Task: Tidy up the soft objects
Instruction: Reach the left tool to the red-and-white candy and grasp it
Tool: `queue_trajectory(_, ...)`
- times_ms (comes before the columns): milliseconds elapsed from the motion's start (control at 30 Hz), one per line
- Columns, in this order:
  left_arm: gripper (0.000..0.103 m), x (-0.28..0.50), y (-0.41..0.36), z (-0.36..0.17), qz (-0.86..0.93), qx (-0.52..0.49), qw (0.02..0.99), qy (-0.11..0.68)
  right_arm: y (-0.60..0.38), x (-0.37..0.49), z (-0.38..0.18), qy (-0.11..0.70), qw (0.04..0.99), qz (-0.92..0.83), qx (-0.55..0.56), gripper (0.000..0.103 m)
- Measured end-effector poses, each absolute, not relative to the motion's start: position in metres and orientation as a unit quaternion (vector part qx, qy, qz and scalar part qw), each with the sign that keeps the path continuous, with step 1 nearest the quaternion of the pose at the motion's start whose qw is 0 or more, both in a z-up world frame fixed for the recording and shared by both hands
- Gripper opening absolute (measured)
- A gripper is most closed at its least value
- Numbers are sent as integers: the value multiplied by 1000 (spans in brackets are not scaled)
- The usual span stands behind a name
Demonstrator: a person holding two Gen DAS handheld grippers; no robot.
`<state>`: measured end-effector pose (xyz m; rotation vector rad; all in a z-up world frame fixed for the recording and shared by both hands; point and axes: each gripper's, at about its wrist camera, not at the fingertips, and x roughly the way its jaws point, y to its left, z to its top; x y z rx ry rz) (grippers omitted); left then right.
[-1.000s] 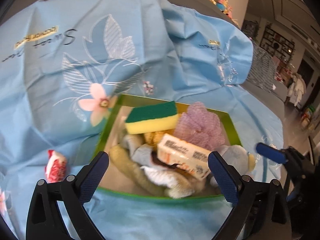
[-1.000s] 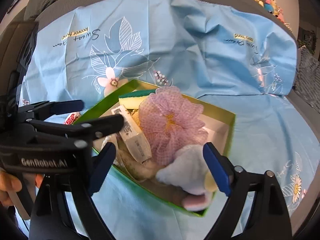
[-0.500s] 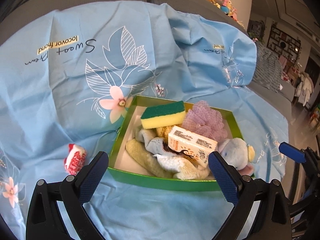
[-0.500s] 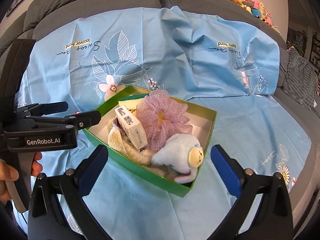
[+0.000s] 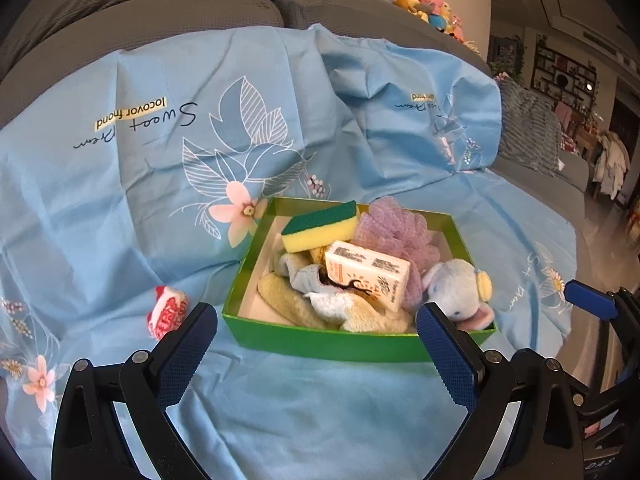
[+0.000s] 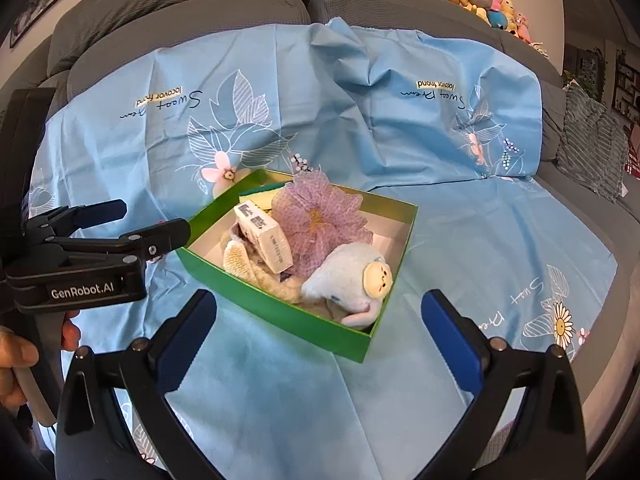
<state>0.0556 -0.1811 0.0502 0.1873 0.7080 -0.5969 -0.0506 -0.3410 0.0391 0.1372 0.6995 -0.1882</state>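
A green box [image 5: 320, 344] sits on a light blue sheet [image 5: 120, 208]. It holds a yellow and green sponge [image 5: 320, 228], a purple mesh pouf [image 5: 396, 232], a white and orange carton [image 5: 368, 276], a blue plush toy [image 5: 456, 288] and rolled cloths [image 5: 288, 300]. My left gripper [image 5: 315, 314] hangs open just in front of the box with nothing between its fingers. My right gripper [image 6: 319, 300] is wide open and empty, short of the box's [image 6: 280, 304] near corner. A red and white soft item [image 5: 166, 312] lies on the sheet left of the box.
The sheet covers a grey sofa [image 6: 180, 12]. Several plush toys [image 6: 480, 0] line the sofa back at the upper right. A striped cushion [image 6: 592, 148] lies at the right end. A hand [image 6: 16, 360] holds the left gripper [image 6: 153, 216] at the frame's left.
Both grippers have drawn back and up from the box, which now looks smaller and farther. More of the sofa shows. The right jaws have widened a little.
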Motion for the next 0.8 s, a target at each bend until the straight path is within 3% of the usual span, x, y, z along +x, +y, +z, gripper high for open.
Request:
queue_trajectory(467, 100, 34, -117, 24, -259, 74, 895, 356, -305, -62, 34, 341, 937, -43, 67, 102)
queue_trajectory(800, 100, 80, -31, -25, -185, 10, 891, 414, -245, -44, -8, 386, 921, 42, 48, 102)
